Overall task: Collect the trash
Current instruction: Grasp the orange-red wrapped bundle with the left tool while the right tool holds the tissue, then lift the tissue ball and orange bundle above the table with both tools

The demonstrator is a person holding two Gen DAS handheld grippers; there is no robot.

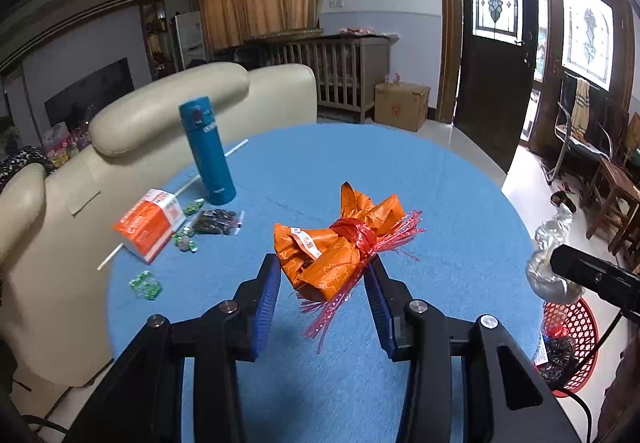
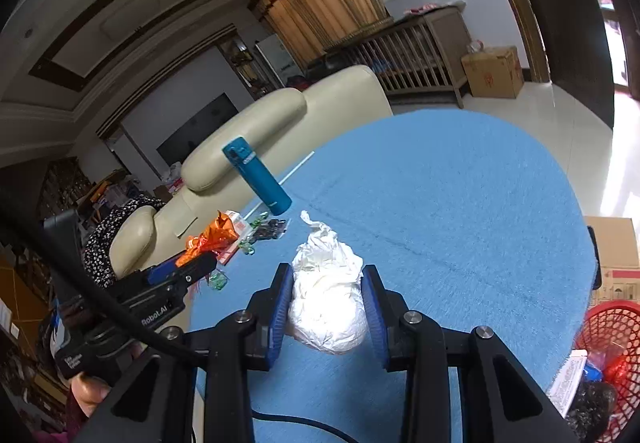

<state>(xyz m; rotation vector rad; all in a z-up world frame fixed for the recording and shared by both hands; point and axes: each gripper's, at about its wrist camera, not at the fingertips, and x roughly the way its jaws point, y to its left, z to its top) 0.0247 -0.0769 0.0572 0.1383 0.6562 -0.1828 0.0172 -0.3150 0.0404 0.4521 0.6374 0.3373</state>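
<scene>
My left gripper point(image 1: 322, 275) is shut on an orange wrapper bundle point(image 1: 336, 243) tied with red ribbon and holds it above the blue round table point(image 1: 440, 203). My right gripper point(image 2: 326, 295) is shut on a white crumpled plastic bag point(image 2: 326, 299) and holds it over the table point(image 2: 460, 203). The white bag also shows at the right edge of the left wrist view point(image 1: 550, 263). A red mesh basket point(image 2: 612, 327) with trash in it stands below the table's right edge; it also shows in the left wrist view point(image 1: 576, 327).
On the table's left side stand a teal flask point(image 1: 206, 151), an orange and white carton point(image 1: 150, 223), a dark snack packet point(image 1: 216, 221), green candy wrappers point(image 1: 146, 285) and a white straw point(image 1: 188, 185). A cream sofa point(image 1: 160, 111) borders the table.
</scene>
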